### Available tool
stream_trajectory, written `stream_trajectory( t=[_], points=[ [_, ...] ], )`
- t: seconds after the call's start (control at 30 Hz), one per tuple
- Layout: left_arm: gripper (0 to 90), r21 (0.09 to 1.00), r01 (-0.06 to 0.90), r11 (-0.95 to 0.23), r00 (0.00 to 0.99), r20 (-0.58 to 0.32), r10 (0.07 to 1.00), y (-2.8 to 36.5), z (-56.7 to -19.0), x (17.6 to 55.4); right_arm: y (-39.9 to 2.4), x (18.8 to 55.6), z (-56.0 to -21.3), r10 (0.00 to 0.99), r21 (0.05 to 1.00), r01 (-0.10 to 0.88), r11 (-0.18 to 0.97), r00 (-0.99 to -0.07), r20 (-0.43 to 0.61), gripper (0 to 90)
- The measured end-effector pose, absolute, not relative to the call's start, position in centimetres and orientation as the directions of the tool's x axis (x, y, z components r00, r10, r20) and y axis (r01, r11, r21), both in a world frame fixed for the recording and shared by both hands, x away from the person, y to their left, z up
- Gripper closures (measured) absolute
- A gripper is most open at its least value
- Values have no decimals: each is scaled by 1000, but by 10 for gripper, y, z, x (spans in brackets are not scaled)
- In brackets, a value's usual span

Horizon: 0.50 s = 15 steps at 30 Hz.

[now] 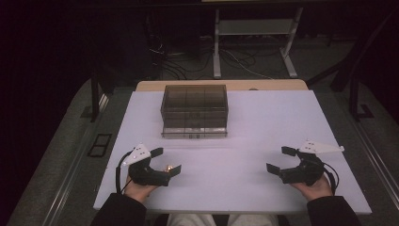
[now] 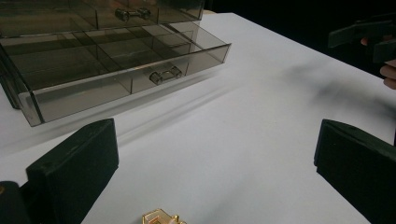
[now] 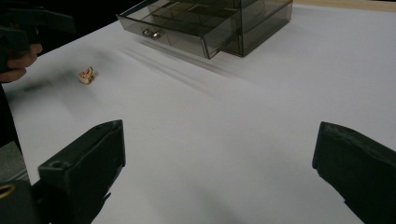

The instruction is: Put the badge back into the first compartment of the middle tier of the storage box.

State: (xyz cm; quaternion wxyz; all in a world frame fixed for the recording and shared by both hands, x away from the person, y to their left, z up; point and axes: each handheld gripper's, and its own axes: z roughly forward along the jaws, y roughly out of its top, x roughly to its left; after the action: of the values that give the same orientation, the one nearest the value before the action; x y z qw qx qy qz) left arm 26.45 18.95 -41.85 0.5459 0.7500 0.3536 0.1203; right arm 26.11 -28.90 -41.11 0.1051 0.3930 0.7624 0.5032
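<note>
At lower left of the high view, the left gripper [image 1: 165, 162] rests on the white table [image 1: 263, 122], jaws spread wide and empty around a small gold trinket [image 1: 168, 166]. At lower right, the right gripper [image 1: 281, 160] also gapes empty. A smoky drawer box [image 1: 194, 109] sits upper centre, bottom drawer open.

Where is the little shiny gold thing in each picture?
High view: the little gold thing lies on the white table, between the jaws of the left gripper, lower left.
Left gripper view: the little gold thing peeks in at the bottom edge, near the middle.
Right gripper view: upper left.
Shared landmark: the smoky clear drawer box, its bottom drawer pulled out.
</note>
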Motion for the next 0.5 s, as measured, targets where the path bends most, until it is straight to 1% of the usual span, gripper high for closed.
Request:
stream_trajectory(
  t=[0.5],
  points=[
    [0, 901, 407, -148, 721, -217, 658, 190, -419, 264, -293, 261, -414, 702, 843, 503, 192, -670, 240, 21]
  ],
)
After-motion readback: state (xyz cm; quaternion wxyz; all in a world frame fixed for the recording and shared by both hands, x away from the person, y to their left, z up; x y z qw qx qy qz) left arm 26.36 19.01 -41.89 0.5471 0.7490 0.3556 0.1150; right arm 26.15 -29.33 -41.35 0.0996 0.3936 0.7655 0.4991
